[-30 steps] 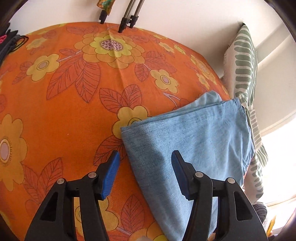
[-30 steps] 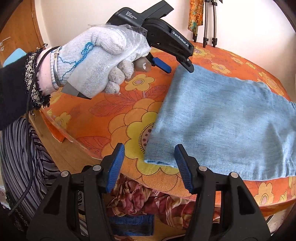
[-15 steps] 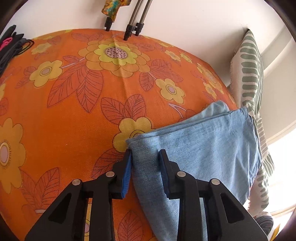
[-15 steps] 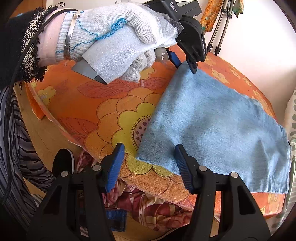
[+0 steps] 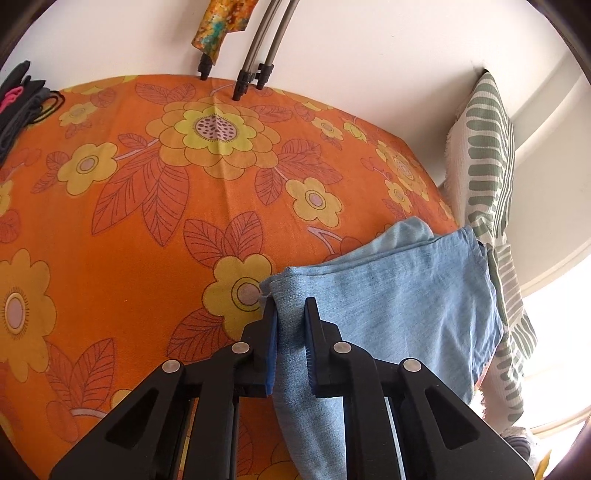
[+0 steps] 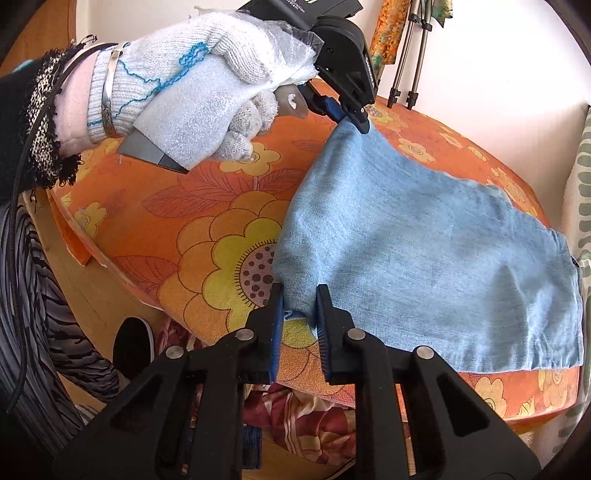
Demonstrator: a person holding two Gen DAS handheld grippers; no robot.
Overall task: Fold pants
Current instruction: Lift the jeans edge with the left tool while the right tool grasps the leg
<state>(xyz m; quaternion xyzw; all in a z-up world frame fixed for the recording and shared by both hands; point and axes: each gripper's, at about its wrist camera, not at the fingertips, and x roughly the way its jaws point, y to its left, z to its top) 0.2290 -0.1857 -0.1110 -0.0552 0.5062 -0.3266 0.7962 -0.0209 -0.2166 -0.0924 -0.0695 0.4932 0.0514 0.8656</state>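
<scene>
The light blue pants [image 5: 399, 295] lie folded on the orange flowered bedcover [image 5: 147, 206], near its right side. My left gripper [image 5: 290, 314] is shut on the far left corner of the pants and lifts it a little. It also shows in the right wrist view [image 6: 354, 118], held by a white-gloved hand [image 6: 207, 85]. My right gripper [image 6: 300, 302] is shut on the near left corner of the pants [image 6: 424, 258] at the bed's front edge.
A green-striped white pillow [image 5: 487, 155] stands against the wall at the right. Tripod legs [image 5: 255, 51] and a patterned cloth [image 5: 218, 22] hang at the far edge. Dark clothes [image 5: 18, 99] lie at the far left. A red patterned cloth [image 6: 314, 417] lies under the bed edge.
Both grippers were open around the pants' left corners a second ago. The left one closed first, then the right. Both corners now rise off the cover.
</scene>
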